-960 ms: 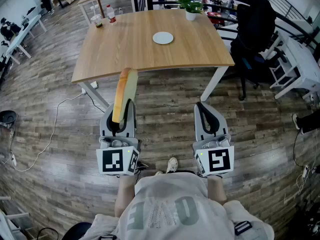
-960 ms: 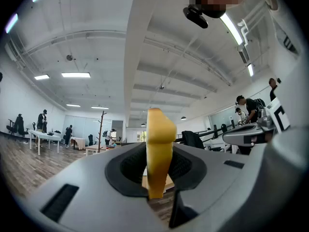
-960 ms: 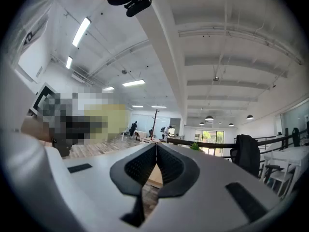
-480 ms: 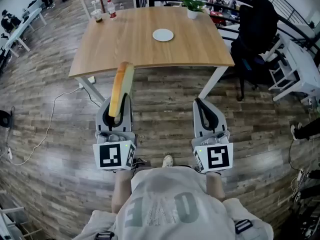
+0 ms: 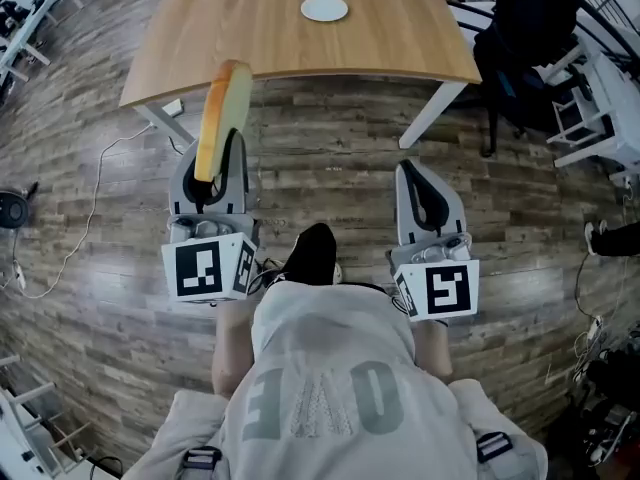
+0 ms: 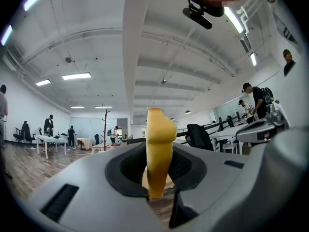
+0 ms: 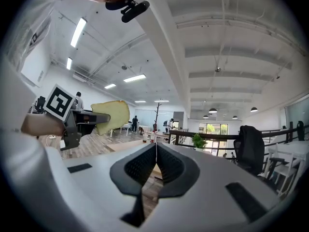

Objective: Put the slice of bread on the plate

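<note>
A slice of bread, pale with a brown crust, stands on edge in my left gripper, which is shut on it above the wooden floor. In the left gripper view the bread rises between the two dark pads. A small white plate lies on the wooden table far ahead, well beyond both grippers. My right gripper is shut with nothing in it, its pads meeting. From the right gripper view the bread shows at the left beside the left gripper's marker cube.
A black office chair stands right of the table, with white desks beyond it. White table legs slant down near the front corners. A cable trails over the floor at the left. My own shoe shows between the grippers.
The table and plate have slid toward the top of the head view. Both grippers sit further apart and lower relative to it. A shoe has come forward between them. The bread stays gripped.
</note>
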Available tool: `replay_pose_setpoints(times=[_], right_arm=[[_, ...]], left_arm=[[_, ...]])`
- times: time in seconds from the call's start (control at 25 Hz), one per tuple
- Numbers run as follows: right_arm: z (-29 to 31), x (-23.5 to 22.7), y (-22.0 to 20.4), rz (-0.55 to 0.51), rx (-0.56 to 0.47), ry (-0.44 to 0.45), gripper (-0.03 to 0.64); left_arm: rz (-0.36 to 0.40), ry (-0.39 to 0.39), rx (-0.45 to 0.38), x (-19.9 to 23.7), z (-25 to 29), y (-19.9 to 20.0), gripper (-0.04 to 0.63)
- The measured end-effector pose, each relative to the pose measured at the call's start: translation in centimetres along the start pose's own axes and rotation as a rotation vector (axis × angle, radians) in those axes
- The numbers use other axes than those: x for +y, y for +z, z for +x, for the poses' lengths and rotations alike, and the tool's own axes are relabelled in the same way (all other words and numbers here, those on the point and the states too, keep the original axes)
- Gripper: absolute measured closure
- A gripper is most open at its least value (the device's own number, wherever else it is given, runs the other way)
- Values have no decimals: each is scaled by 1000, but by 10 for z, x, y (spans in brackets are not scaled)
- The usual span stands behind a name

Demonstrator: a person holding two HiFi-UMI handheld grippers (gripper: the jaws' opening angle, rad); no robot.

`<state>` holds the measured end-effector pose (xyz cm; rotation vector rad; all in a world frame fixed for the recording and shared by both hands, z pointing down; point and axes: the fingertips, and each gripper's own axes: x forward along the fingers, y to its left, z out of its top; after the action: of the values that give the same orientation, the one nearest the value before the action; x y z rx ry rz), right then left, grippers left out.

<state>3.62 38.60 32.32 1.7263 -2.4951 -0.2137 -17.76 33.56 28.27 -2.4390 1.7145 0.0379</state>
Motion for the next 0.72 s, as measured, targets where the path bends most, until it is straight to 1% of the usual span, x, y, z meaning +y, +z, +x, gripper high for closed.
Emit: replay_pose_setpoints(times=[0.08, 0.24, 0.36, 0.52, 0.64, 0.72], right_arm=[[1, 0, -4, 6, -1, 10, 598], [21, -21, -12, -12, -8, -18, 598], [49, -39, -21, -12, 2, -34, 598], [94, -59, -20, -36, 18, -44, 598], [130, -83, -16, -37, 43, -58, 598], [155, -98, -14, -30, 53, -69, 599]], left_arm=[[3, 4, -6, 2, 5, -2, 502], [12, 6, -32, 6, 36, -11, 502], [0, 4, -40, 14, 73, -21, 502], [-29, 4, -47, 35, 134, -34, 502], [-39, -28, -51, 39, 184, -32, 502], [-27, -55, -59, 41, 211, -28, 502]])
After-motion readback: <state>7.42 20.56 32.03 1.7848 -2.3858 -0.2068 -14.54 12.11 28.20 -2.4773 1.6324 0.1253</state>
